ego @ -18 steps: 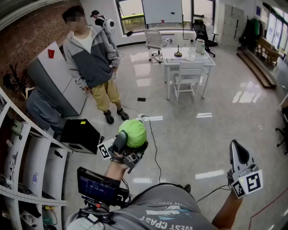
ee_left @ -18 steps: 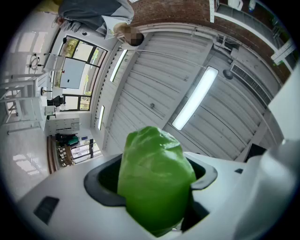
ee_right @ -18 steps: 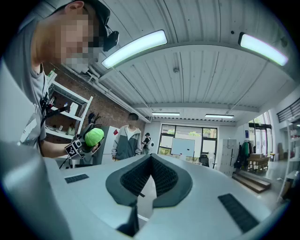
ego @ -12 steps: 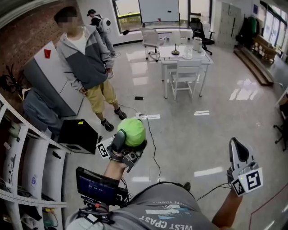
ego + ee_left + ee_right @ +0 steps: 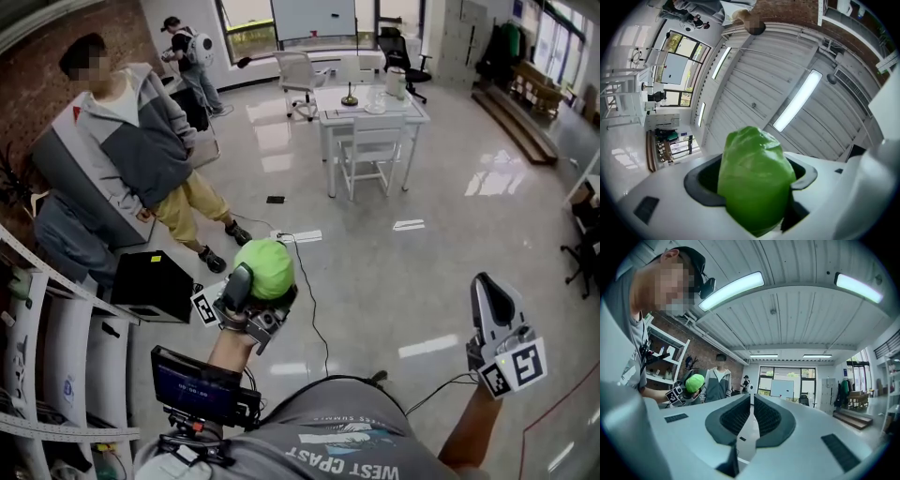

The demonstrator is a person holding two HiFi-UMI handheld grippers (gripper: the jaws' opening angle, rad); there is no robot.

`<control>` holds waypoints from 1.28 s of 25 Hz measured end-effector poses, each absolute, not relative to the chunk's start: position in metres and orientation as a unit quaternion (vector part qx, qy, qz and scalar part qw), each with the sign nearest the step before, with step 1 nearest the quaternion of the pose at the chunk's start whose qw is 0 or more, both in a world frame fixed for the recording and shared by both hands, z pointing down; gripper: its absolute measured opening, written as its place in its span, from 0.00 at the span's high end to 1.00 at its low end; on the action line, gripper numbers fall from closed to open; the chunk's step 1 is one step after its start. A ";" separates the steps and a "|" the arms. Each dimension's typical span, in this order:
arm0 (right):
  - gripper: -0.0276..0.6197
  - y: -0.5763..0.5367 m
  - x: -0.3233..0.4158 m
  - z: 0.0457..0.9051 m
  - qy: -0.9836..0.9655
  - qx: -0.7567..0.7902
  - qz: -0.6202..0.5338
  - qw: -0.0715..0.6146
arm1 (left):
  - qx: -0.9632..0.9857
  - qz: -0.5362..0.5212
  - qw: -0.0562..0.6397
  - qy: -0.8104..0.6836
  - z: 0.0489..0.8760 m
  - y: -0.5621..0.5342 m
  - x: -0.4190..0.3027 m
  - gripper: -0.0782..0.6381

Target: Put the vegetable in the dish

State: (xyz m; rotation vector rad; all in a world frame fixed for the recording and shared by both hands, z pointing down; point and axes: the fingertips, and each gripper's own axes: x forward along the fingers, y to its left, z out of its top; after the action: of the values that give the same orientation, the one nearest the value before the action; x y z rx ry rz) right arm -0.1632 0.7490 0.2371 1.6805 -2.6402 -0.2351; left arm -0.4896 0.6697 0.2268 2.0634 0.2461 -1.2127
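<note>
There is one green vegetable [image 5: 265, 269], rounded and smooth-skinned, held up in the air at the near left of the room, well above the pale tiled floor [image 5: 394, 253]. The left gripper [image 5: 255, 286] has it. Its two jaws are clenched against the vegetable's sides, with the dark pads pressed on it and its top bulging out past them. One marker cube [image 5: 203, 307] sits just below on that gripper.

The right gripper [image 5: 491, 298] is raised at the near right, well apart from the vegetable. Its two jaws are drawn together with only a thin slit between the ribbed pads, and nothing is in them. It carries a marker cube [image 5: 514, 367] of its own.

One small screen [image 5: 192, 384] on a bracket hangs near the holder's waist. One black box [image 5: 150, 281] stands on the floor just left of the vegetable, beside the white shelving [image 5: 56, 319] along the left wall. One white power strip [image 5: 295, 236] lies on the floor beyond, with a dark cable trailing towards us.

Two other people are in the room. One in a grey jacket and yellow trousers [image 5: 131, 150] stands at the left, and another [image 5: 187, 56] is far back by the windows. Farther off, right of centre, stands one white table [image 5: 375, 119] with one white chair [image 5: 367, 150] at its near side.
</note>
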 end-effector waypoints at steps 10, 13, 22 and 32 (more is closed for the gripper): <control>0.95 0.681 -0.087 0.236 -0.844 0.533 -0.066 -0.002 | 0.799 -0.471 0.364 0.086 0.217 0.616 -0.416 0.39; 0.95 0.659 -0.073 0.232 -0.850 0.522 -0.079 0.000 | 0.804 -0.472 0.351 0.084 0.208 0.603 -0.396 0.39; 0.95 0.595 -0.030 0.233 -0.860 0.504 -0.077 0.008 | 0.806 -0.473 0.351 0.065 0.208 0.553 -0.342 0.39; 0.95 0.549 -0.025 0.245 -0.858 0.511 -0.060 0.003 | 0.808 -0.454 0.369 0.074 0.214 0.491 -0.321 0.39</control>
State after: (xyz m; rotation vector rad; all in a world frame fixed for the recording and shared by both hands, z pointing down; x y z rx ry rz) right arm -0.0253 0.5489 0.2453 1.6019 -2.6900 -0.1881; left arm -0.3213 0.4906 0.2137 2.0740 0.1894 -1.1648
